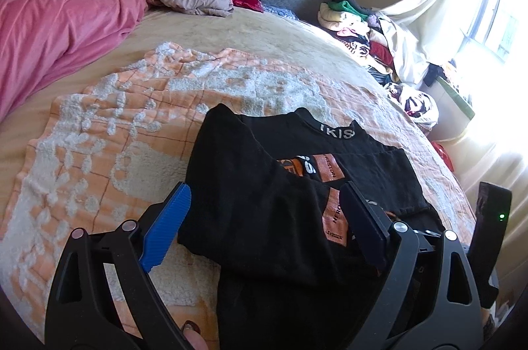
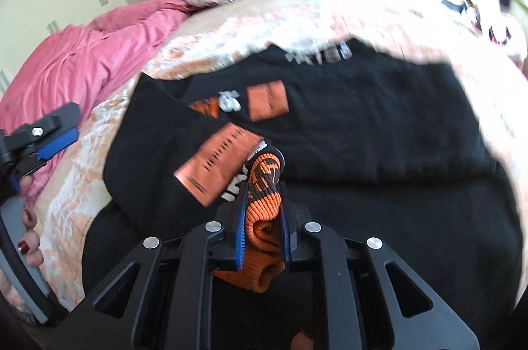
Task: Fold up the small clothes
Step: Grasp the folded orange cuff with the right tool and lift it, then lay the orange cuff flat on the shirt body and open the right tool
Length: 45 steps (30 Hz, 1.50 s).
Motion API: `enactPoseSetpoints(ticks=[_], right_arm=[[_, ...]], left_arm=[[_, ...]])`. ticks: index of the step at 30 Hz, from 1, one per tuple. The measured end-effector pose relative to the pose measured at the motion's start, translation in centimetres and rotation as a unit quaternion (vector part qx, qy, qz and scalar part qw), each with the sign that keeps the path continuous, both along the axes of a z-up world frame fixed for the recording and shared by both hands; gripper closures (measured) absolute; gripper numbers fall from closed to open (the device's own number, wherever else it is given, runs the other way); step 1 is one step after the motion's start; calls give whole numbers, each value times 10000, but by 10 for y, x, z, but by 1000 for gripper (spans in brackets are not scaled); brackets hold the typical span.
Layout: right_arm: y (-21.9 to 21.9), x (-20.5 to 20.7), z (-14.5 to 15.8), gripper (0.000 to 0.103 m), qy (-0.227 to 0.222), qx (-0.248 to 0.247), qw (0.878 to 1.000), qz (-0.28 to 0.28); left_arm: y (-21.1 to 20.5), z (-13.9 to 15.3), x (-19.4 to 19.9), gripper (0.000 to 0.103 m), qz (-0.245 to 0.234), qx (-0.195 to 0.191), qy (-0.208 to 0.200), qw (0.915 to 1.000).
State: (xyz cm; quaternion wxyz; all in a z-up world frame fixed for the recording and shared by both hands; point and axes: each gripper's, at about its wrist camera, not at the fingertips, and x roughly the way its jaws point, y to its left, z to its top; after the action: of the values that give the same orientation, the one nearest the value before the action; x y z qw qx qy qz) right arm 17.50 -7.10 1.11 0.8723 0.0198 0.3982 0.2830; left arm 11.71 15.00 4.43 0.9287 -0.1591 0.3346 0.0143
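Item: black top (image 1: 264, 185) with orange patches, lying on the orange-and-white blanket (image 1: 99, 125) on the bed, one side already turned in. My right tool (image 2: 262, 201) is clamped on its orange ribbed cuff (image 2: 264, 218); my left tool (image 1: 264, 224) stands wide, holding nothing, over the folded side. Step: second sleeve fold. Next, I judge: carry the cuff across, lay it flat.
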Motion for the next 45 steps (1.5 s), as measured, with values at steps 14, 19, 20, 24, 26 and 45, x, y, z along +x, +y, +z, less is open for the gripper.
enactPoseSetpoints(ticks=[14, 19, 20, 24, 26, 45], right_arm=[[-15, 35, 78, 88, -1226, -426, 9913, 233], [-35, 52, 81, 88, -1333, -612, 9892, 58], [-40, 55, 79, 88, -1345, -656, 9887, 9], [-59, 65, 72, 89, -1337, -731, 9882, -123], [-64, 68, 68, 89, -1345, -766, 9878, -150], [-102, 80, 28, 89, -1038, -761, 9907, -447]], left_arm=[[16, 1, 0, 19, 219, -189, -15, 9996], [10, -1, 8, 19, 171, -101, 21, 9998], [8, -1, 10, 19, 153, -74, 26, 9999], [-6, -2, 27, 19, -28, 193, 94, 9998], [-11, -4, 35, 19, -68, 326, 100, 9994], [-44, -42, 97, 44, -908, 392, 540, 9936]])
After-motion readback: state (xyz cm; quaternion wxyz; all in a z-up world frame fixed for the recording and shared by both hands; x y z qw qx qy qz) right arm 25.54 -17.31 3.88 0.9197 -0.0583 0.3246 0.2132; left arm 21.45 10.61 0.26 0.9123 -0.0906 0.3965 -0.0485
